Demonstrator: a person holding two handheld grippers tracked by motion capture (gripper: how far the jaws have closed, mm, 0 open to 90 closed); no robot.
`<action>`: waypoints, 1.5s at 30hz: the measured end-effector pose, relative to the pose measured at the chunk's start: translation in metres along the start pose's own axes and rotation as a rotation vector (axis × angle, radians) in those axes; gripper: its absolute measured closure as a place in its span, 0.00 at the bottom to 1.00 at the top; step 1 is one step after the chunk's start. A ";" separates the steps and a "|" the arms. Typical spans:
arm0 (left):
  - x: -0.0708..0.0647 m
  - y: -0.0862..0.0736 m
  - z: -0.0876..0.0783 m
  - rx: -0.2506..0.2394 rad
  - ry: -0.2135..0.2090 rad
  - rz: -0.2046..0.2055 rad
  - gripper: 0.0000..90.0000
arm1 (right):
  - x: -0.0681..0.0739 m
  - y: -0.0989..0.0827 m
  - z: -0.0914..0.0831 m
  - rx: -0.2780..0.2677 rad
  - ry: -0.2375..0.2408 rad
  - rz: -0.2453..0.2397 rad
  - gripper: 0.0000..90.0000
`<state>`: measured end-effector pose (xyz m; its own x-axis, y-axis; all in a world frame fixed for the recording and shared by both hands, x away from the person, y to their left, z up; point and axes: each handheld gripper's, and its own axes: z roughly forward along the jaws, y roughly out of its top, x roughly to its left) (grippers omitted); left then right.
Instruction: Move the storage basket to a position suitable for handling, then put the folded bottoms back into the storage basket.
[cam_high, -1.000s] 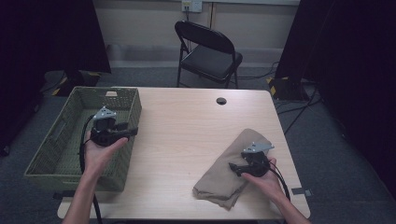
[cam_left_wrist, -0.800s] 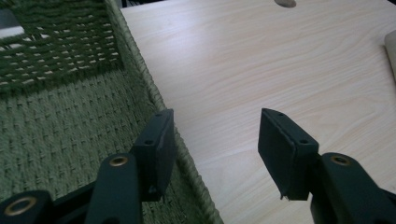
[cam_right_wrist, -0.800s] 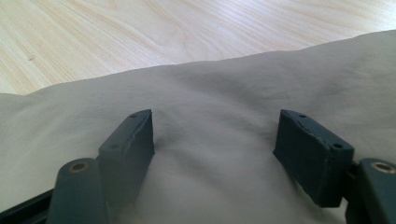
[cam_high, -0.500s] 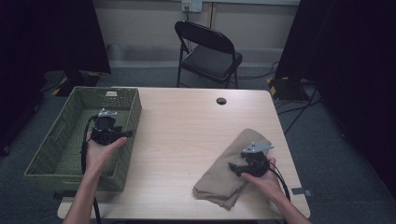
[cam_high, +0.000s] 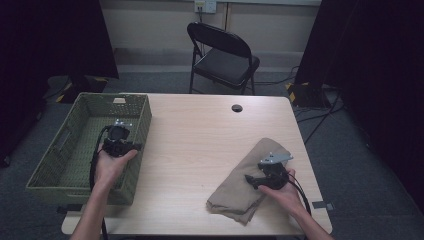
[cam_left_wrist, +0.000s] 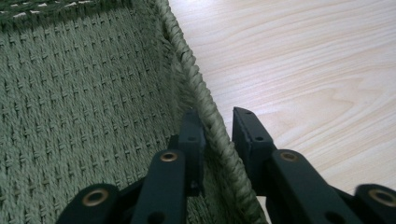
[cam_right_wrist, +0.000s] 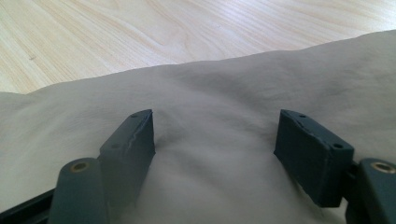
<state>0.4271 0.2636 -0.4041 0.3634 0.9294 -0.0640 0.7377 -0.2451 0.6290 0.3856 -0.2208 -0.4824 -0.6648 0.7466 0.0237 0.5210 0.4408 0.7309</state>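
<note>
Green woven basket (cam_high: 65, 150) sits at the table's (cam_high: 200, 145) left edge; the left gripper (cam_left_wrist: 215, 126) has just been closing astride its rim to steady it, while the right gripper (cam_right_wrist: 212, 135) rests wide apart on the crumpled tan cloth (cam_high: 250, 185), ready to pinch.

High view: fixed above the person's side, facing forward and down over the whole counter (cam_high: 200, 135). Left gripper view: very near, looking along its tongs (cam_left_wrist: 217, 140) at the green basket (cam_left_wrist: 84, 107) rim. Right gripper view: very near, low over the tan cloth (cam_right_wrist: 210, 116). Basket (cam_high: 65, 150) and cloth (cam_high: 245, 185) also appear from above.
</note>
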 end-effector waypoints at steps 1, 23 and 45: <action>0.000 0.000 0.000 0.002 -0.002 0.000 0.84 | 0.000 0.000 0.000 0.000 0.000 0.000 0.30; -0.032 0.009 0.012 -0.009 -0.083 0.051 0.84 | 0.000 0.000 0.000 -0.002 0.001 0.002 0.31; -0.060 0.013 0.020 -0.018 -0.177 0.148 0.84 | 0.001 0.000 0.002 -0.001 0.000 0.004 0.31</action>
<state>0.4259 0.1994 -0.4075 0.5623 0.8203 -0.1042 0.6594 -0.3687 0.6552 0.3857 -0.2193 -0.4836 -0.6629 0.7482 0.0267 0.5231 0.4374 0.7315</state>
